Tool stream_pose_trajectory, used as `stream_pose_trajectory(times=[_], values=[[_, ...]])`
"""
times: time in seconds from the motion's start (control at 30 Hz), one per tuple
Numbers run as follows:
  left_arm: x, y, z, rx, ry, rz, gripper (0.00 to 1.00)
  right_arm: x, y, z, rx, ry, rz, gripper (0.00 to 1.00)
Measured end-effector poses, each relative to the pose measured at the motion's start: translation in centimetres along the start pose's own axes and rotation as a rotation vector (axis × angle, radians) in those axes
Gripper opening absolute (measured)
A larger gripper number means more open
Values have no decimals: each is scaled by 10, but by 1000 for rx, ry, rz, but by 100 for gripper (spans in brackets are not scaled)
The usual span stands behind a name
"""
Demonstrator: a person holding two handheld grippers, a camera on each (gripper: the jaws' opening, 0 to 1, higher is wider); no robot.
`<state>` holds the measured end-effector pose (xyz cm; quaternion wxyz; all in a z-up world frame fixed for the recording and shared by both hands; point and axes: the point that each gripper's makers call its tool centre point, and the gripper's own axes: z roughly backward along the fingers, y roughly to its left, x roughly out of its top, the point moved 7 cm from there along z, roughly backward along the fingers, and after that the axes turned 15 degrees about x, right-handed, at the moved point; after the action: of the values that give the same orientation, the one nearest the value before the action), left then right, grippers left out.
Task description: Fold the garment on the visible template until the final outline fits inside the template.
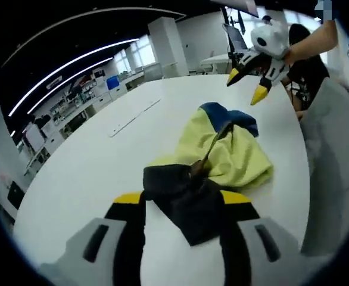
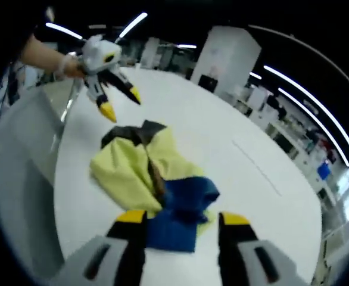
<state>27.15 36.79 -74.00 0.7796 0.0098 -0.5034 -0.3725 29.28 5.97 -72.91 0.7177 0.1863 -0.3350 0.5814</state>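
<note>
A crumpled garment lies on the white table (image 1: pixel 85 173): a black part (image 1: pixel 186 205), a pale yellow middle (image 1: pixel 228 152) and a blue part (image 1: pixel 231 116). My left gripper (image 1: pixel 181 199) is open, and the black end shows between its yellow-tipped jaws. In the right gripper view the left gripper (image 2: pixel 121 103) hangs open just beyond the garment's black end (image 2: pixel 133 132), clear of the cloth. My right gripper (image 2: pixel 181 217) is open, with the blue part (image 2: pixel 177 208) between its jaws. In the left gripper view the right gripper (image 1: pixel 246 86), held by a hand, hovers past the blue end.
A thin faint line (image 1: pixel 133 116) marks the table away from the garment, also visible as a faint line (image 2: pixel 255 167) in the right gripper view. A grey surface (image 1: pixel 335 179) runs along the table's edge beside the garment. Office desks and shelves stand far behind.
</note>
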Motion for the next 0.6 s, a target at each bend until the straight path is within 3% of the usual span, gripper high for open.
stream_pose_trajectory(times=[0.23,0.37,0.6], values=[[8,-2,-14,-41,16,-95,40,4,-5,-11,42,17,52,39],[12,-8,-24,-60,28,-104,37,8,-4,-21,70,34,88,33],[11,-15,-40,-93,49,-144,22,9,-3,-45,123,103,203,20]])
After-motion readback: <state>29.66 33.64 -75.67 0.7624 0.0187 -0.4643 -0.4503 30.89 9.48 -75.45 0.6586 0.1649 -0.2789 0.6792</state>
